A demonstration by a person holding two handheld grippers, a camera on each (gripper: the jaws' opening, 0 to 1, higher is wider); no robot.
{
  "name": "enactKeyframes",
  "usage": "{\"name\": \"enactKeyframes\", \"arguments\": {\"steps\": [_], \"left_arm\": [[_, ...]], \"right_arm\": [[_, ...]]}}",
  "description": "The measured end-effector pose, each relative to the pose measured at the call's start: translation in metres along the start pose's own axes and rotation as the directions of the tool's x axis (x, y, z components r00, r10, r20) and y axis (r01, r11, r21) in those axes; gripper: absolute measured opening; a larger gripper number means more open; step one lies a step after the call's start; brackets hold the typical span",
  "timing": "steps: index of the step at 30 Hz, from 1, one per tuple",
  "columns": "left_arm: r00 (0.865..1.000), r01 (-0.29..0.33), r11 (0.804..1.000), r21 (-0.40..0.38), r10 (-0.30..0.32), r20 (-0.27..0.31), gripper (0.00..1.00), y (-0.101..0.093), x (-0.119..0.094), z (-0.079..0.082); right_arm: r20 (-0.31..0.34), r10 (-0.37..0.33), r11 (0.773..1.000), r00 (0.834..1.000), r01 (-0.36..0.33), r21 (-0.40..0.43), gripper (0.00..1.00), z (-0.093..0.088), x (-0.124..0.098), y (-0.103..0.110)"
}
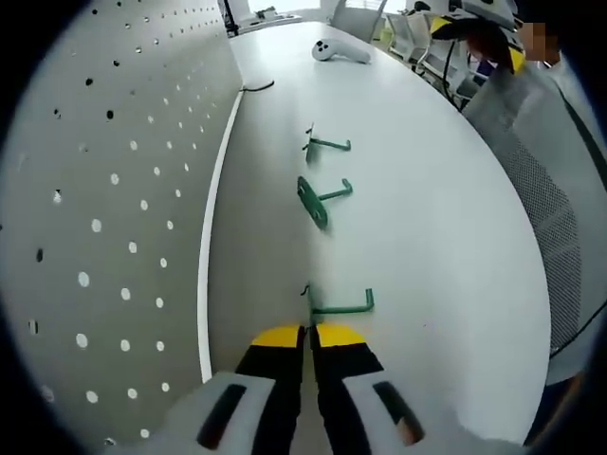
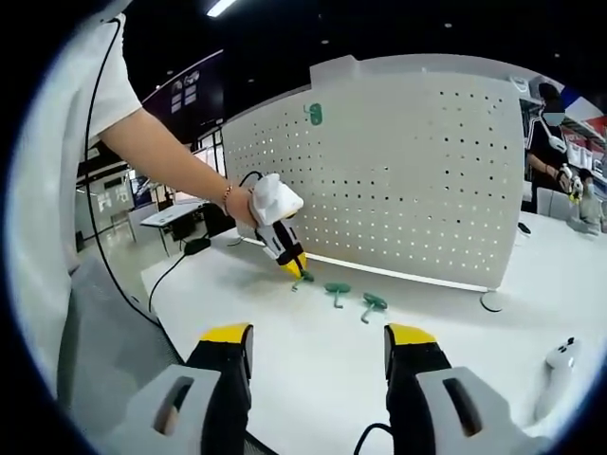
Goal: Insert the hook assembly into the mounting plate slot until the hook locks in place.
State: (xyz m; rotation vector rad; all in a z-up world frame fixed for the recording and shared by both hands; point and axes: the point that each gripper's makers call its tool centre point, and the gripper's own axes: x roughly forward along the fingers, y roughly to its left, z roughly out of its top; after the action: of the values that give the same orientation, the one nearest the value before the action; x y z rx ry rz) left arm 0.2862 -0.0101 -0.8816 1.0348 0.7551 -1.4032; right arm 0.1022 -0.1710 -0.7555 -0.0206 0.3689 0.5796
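Note:
A white pegboard [image 1: 114, 190] stands on edge along the white table [image 1: 427, 209]; in the right gripper view the pegboard [image 2: 398, 180] carries one green hook [image 2: 313, 114] near its top. Three green hooks lie in a row on the table: the nearest hook [image 1: 340, 305], a middle hook [image 1: 318, 199] and a far hook [image 1: 327, 145]. My left gripper [image 1: 308, 334] has its yellow tips together, just short of the nearest hook's plate. From the right gripper view, the left gripper [image 2: 296, 267] touches down beside that hook [image 2: 303, 279]. My right gripper [image 2: 319, 334] hangs open, holding nothing, well back from the hooks.
A white controller [image 1: 339, 50] lies at the table's far end, and shows as the controller [image 2: 560, 365] low right. A black cable [image 1: 256, 87] runs by the pegboard's foot. A person's grey sleeve [image 1: 541, 161] borders the table. A round disc [image 2: 491, 301] lies near the board.

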Motion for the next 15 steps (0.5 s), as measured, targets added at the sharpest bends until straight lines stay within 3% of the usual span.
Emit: {"name": "enactKeyframes", "arguments": {"steps": [15], "left_arm": [[1.000, -0.004, 1.000, -0.013, 0.004, 0.007, 0.04, 0.0009, -0.0010, 0.0003]], "right_arm": [[0.001, -0.003, 1.000, 1.000, 0.003, 0.002, 0.53, 0.0006, -0.0003, -0.0007]]}}
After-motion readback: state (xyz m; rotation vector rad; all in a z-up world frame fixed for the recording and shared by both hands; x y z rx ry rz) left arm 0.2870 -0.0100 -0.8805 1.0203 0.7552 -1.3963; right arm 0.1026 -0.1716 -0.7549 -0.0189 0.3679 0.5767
